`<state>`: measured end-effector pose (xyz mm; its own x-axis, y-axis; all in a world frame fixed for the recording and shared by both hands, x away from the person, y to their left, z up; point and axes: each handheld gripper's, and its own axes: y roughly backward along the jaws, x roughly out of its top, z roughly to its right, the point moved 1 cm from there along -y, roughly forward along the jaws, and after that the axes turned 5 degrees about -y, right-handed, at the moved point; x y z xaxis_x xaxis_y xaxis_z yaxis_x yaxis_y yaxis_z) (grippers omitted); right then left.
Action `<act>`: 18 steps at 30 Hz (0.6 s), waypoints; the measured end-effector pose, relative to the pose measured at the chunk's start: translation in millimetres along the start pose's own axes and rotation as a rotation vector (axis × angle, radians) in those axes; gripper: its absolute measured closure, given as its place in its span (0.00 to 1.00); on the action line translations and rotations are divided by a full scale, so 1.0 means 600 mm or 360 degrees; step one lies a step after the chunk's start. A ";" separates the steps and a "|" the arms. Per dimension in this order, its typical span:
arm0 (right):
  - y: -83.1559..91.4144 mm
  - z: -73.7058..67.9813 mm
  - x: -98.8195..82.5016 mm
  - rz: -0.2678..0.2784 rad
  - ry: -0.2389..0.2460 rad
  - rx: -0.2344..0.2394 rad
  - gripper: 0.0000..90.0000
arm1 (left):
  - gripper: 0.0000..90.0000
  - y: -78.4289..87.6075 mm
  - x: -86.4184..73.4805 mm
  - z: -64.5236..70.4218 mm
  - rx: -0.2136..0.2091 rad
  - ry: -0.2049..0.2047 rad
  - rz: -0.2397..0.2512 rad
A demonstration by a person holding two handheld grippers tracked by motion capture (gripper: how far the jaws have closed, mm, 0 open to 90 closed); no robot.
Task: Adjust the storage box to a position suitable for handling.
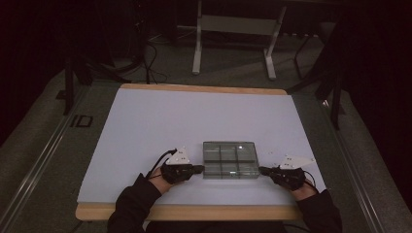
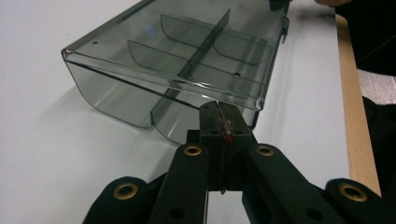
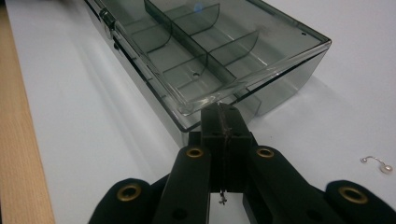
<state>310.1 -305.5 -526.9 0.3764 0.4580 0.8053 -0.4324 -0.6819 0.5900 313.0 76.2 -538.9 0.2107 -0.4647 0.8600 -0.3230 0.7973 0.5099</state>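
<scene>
A smoky clear plastic box (image 1: pixel 230 159) with several compartments lies near the front of the white table top (image 1: pixel 170 121); its lid is down. My left gripper (image 1: pixel 200 168) is at the box's left end, jaws shut, its tip (image 2: pixel 218 106) just under the lid's rim at a corner of the box (image 2: pixel 187 51). A thin line with a red speck runs along the seam between the jaws; I cannot tell what it is. My right gripper (image 1: pixel 262 170) mirrors it at the right end, jaws shut, its tip (image 3: pixel 223 108) against a corner of the box (image 3: pixel 210 46).
A small hooked earring with a pearl (image 3: pixel 377 164) lies on the white surface beside the right gripper. The table's wooden front edge (image 1: pixel 194 212) runs just behind both hands. A metal stand (image 1: pixel 233 43) is on the floor beyond the table.
</scene>
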 end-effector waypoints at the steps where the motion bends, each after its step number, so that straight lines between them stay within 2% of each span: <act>1: 0.000 0.001 0.000 0.0003 -0.0012 0.0001 0.99 | 0.99 0.000 0.000 -0.001 0.0007 0.0005 0.0000; 6: 0.000 0.005 0.001 0.0028 -0.0019 -0.0056 0.89 | 0.79 0.001 0.000 -0.006 0.0072 0.0012 0.0016; 7: -0.001 0.006 0.002 0.0034 -0.0031 -0.0058 0.87 | 0.78 0.000 0.001 -0.007 0.0075 0.0010 0.0021; 9: -0.001 0.010 0.004 0.0057 -0.0029 -0.0084 0.82 | 0.72 0.001 0.006 -0.011 0.0095 0.0008 0.0030; 12: -0.002 0.015 0.009 0.0077 -0.0032 -0.0092 0.79 | 0.66 0.002 0.011 -0.015 0.0112 0.0012 0.0059; 18: -0.009 0.026 0.022 0.0109 -0.0028 -0.0131 0.75 | 0.63 0.002 0.018 -0.024 0.0155 -0.0004 0.0095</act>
<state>330.4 -304.6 -520.5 0.3576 0.4013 0.8433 -0.5233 -0.6619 0.5368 328.2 77.4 -529.2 0.1861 -0.4184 0.8890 -0.4232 0.7824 0.4568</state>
